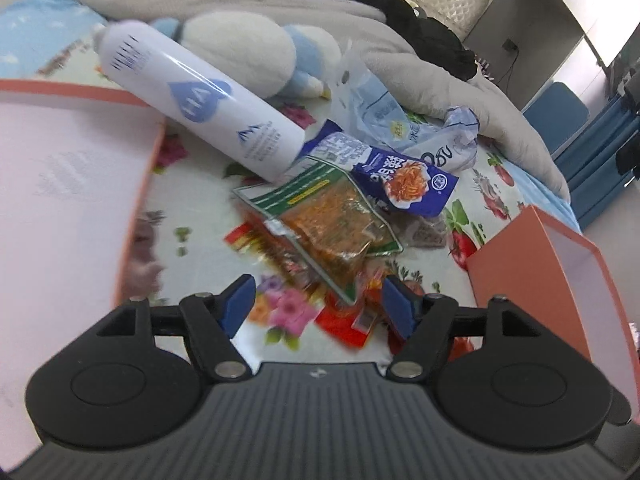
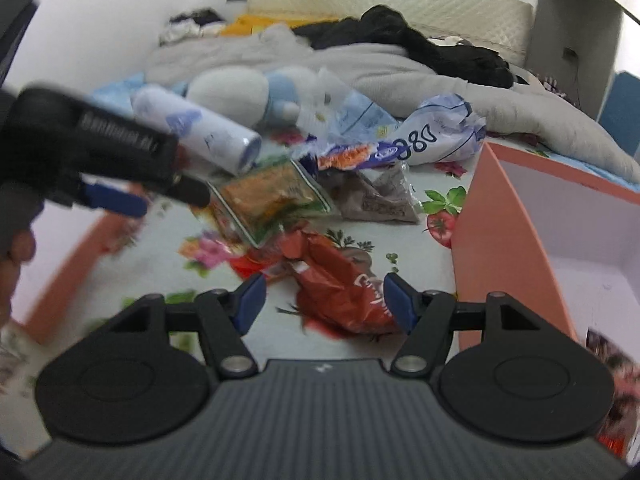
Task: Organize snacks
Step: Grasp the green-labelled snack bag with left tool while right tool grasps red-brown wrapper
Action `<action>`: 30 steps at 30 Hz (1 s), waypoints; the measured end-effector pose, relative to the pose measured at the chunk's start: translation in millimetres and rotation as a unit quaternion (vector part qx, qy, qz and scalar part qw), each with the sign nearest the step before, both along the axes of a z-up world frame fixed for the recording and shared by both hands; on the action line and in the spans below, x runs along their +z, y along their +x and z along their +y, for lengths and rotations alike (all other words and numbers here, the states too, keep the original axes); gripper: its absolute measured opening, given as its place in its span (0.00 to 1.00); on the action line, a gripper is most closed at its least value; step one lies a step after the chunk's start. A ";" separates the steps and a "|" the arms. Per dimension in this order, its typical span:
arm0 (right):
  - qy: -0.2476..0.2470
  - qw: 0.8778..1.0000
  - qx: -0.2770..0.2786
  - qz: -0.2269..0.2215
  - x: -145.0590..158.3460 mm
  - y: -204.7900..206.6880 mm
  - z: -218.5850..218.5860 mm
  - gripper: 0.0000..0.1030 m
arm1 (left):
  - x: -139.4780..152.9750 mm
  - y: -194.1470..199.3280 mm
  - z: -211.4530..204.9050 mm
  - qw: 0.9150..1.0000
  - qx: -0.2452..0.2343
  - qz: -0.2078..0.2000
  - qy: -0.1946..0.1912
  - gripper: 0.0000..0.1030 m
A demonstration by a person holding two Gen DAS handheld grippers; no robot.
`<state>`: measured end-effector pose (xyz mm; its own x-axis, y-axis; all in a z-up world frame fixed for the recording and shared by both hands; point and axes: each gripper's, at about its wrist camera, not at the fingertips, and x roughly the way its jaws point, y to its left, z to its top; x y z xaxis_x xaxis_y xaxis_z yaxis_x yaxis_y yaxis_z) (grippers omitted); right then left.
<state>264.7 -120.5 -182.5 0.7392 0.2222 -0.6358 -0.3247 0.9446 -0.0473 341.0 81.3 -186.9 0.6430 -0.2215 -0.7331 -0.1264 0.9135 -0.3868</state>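
Note:
A pile of snack packets lies on the flowered bedsheet. A green-edged packet of orange snack [image 1: 336, 220] [image 2: 268, 196] lies on top, with a blue noodle packet [image 1: 404, 180] [image 2: 356, 156] behind it and a red packet [image 1: 348, 320] [image 2: 340, 284] in front. A small brown packet [image 2: 380, 200] lies to the right. My left gripper [image 1: 318, 300] is open and empty just short of the red packet; it also shows at the left of the right wrist view [image 2: 116, 196]. My right gripper [image 2: 322, 298] is open, with the red packet between its fingers.
A white spray can [image 1: 200, 100] [image 2: 200, 132] lies behind the pile, beside a white and blue plush toy [image 1: 248, 48]. A pink box [image 1: 552, 276] [image 2: 540, 232] stands open at the right, its pink lid [image 1: 60, 200] at the left. Crumpled plastic bags [image 2: 432, 132] and a grey blanket [image 1: 400, 48] lie beyond.

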 end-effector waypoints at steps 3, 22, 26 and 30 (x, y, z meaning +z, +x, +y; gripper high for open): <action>-0.017 1.000 -0.001 0.002 -8.2 9.8 0.1 0.65 | -15.5 15.5 -2.8 0.999 0.003 0.017 -0.029 0.71; -0.106 0.993 0.041 0.004 -36.4 17.1 14.2 0.58 | -35.5 40.4 -25.6 0.998 0.019 0.054 -0.008 0.42; -0.124 0.991 0.054 -0.002 -39.2 7.1 20.7 0.35 | -33.1 41.4 -30.8 0.998 0.023 0.058 -0.002 0.37; -0.126 0.990 0.056 -0.012 -35.8 -2.5 22.8 0.27 | -29.1 42.2 -36.7 0.998 0.028 0.058 0.008 0.37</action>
